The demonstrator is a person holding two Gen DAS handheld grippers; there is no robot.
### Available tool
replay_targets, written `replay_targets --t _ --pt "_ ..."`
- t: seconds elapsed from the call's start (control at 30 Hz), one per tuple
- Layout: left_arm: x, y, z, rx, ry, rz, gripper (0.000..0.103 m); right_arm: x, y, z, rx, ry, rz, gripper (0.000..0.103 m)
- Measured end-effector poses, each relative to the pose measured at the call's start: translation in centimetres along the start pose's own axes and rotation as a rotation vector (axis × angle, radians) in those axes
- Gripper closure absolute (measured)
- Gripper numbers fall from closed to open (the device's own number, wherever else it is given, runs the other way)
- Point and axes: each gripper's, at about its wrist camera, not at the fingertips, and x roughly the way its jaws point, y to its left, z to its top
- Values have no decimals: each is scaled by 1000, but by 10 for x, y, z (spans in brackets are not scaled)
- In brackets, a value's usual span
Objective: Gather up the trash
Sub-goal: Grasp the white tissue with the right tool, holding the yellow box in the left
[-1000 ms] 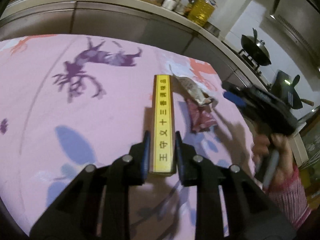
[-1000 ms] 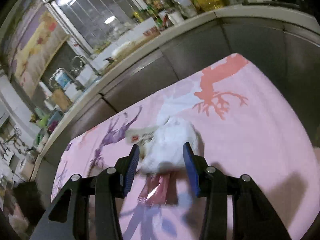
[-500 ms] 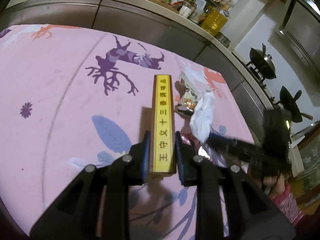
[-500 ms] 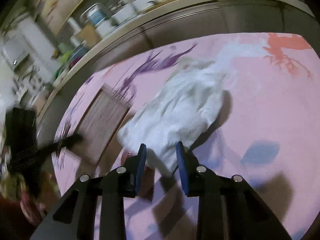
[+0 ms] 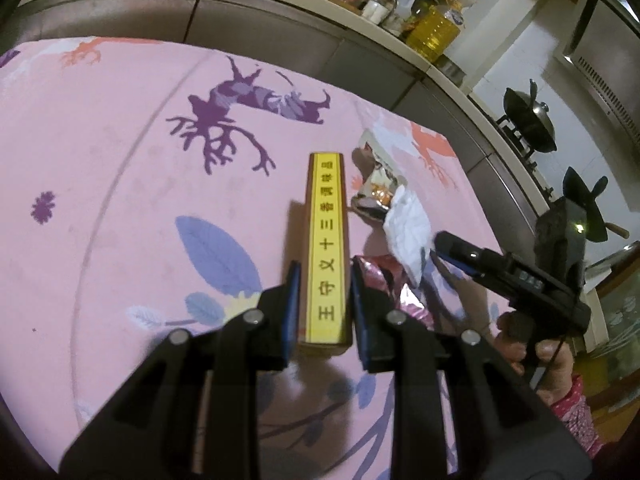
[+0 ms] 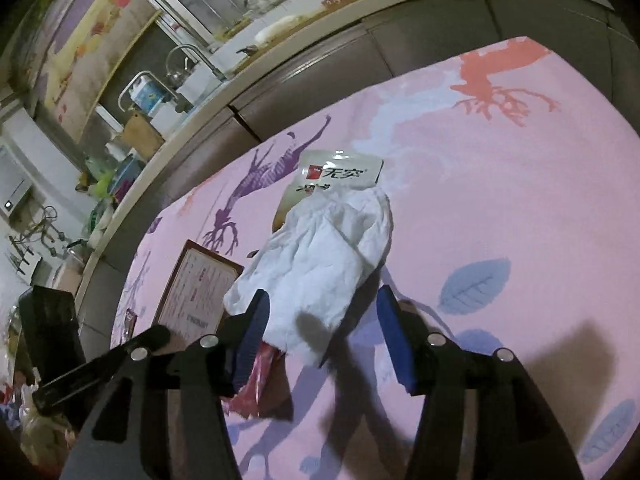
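Tissue [image 6: 320,256] lies between the opening right hand-held gripper [image 6: 324,332]; centre, then pinch. Left hand-held gripper [image 5: 324,300] grasps the yellow box [image 5: 326,248].

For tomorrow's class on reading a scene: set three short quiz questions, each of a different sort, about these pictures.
1. True or false: the left tool grips the box.
2. What lies between the right tool's fingers: A tissue, B spoon, C cup?
3. Fill in: the cloth is mostly ____.

Key: 1 true. 2 A; those jaws are opening. 3 pink.
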Motion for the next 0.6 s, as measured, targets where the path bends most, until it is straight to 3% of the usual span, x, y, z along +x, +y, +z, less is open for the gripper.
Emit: replay_targets --t 0.1,0.2,0.23,0.27,0.33,0.43,0.47,0.5,0.6 --pt "4 1 2 -14 9 -13 78 11 2 0 17 9 1 49" --pt "6 0 3 -25 6 -12 65 12 1 -2 37 -8 6 51" --pt "7 0 3 -22 1 -7 63 12 0 -2 47 -9 16 61" --pt "8 0 3 -20 -1 -5 63 13 -1 -3 55 -1 24 80" --pt "10 0 2 -10 -7 3 63 10 -4 -7 83 0 48 93" --pt "12 -3 0 17 -8 8 64 -12 -3 -15 109 -55 88 100" --pt "12 -3 0 25 -11 9 67 -25 -3 -19 115 -89 110 100" --pt "12 -5 -1 36 -19 9 78 -36 -3 -23 116 -118 128 100" --pt "10 -6 -2 40 -20 3 81 -64 -3 -34 111 -185 164 101"
